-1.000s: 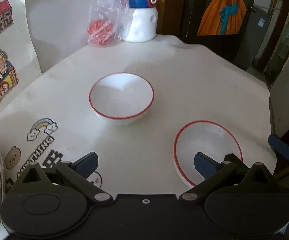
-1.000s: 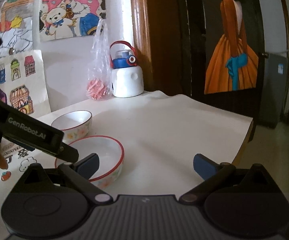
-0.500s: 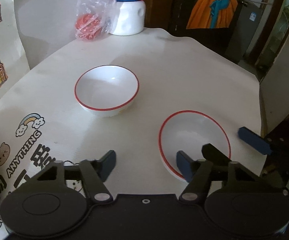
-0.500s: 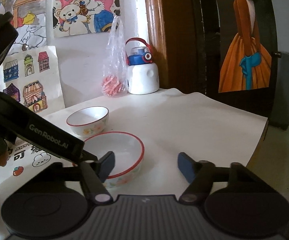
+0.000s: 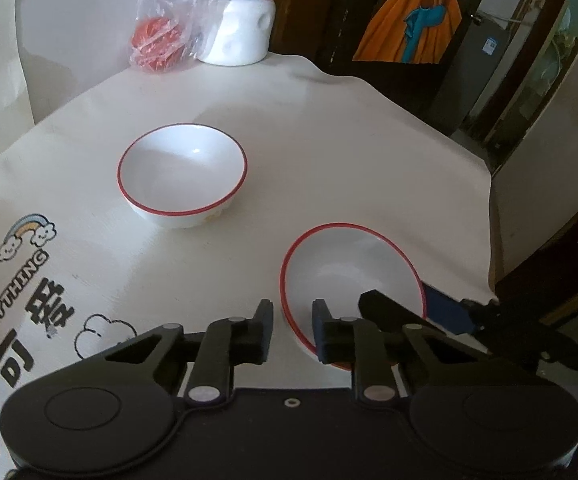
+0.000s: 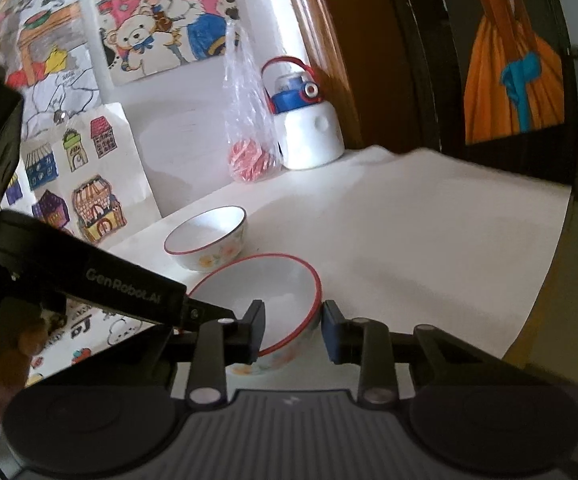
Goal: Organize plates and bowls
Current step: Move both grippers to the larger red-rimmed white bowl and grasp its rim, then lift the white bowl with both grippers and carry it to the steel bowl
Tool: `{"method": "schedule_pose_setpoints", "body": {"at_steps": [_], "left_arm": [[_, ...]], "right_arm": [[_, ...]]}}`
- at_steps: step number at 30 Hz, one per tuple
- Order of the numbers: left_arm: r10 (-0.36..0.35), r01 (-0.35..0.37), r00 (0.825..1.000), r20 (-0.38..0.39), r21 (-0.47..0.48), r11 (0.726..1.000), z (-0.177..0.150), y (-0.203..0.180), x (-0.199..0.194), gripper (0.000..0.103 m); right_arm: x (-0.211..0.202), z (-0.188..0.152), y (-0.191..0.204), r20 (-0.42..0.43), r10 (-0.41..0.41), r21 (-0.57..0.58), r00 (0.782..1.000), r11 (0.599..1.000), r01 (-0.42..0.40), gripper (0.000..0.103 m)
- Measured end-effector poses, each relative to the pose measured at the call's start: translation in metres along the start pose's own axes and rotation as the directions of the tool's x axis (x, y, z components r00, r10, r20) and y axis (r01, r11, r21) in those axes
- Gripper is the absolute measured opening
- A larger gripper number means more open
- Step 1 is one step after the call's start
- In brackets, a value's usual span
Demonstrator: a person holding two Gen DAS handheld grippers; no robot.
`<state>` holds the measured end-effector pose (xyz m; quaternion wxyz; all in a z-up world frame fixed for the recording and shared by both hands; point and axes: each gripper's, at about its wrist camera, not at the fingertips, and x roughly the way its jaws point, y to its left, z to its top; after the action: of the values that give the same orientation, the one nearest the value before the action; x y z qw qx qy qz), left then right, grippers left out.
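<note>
Two empty red-rimmed bowls sit on the surface (image 5: 329,128). The near bowl (image 5: 349,268) has both grippers at its rim: left gripper (image 5: 291,330) and right gripper (image 6: 291,326), each narrowly open astride it. The far bowl (image 5: 181,168) sits ahead, apart.

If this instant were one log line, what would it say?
near bowl: rim between fingers of both grippers | far bowl: untouched | grip: unconfirmed

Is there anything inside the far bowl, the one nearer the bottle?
The far bowl looks empty: from the left wrist view its plain white interior shows down to the bottom. Only the inside of its near wall is hidden by the rim.
</note>
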<state>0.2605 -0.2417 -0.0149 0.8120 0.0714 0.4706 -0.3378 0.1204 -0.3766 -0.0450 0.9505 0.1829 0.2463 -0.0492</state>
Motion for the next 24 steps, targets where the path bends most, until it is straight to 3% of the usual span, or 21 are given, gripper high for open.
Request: {"method": "schedule_pose_setpoints", "body": {"at_steps": [3,10,17,24], "left_arm": [[-0.013,0.013,1.000,-0.005,-0.010,1.000,-0.001,0.000,0.000,0.015],[-0.003,0.003,1.000,0.008,-0.011,1.000,-0.005,-0.004,-0.007,0.012],[0.009,-0.008,0.999,0.045,-0.017,1.000,-0.014,0.000,-0.024,0.009],[0.019,-0.014,0.992,0.125,-0.039,0.999,-0.029,0.013,-0.070,0.009]], "right_arm": [[0.003,-0.001,-0.006,-0.026,0.033,0.058,0.999,0.998,-0.031,0.034],[0.001,-0.002,-0.011,-0.022,0.011,0.105,1.000,0.994,-0.009,0.019],[-0.008,-0.004,0.002,-0.018,-0.007,0.093,1.000,0.996,0.009,0.015],[-0.030,-0.003,0.038,0.031,0.022,0.040,0.999,0.999,-0.023,0.015]]}}
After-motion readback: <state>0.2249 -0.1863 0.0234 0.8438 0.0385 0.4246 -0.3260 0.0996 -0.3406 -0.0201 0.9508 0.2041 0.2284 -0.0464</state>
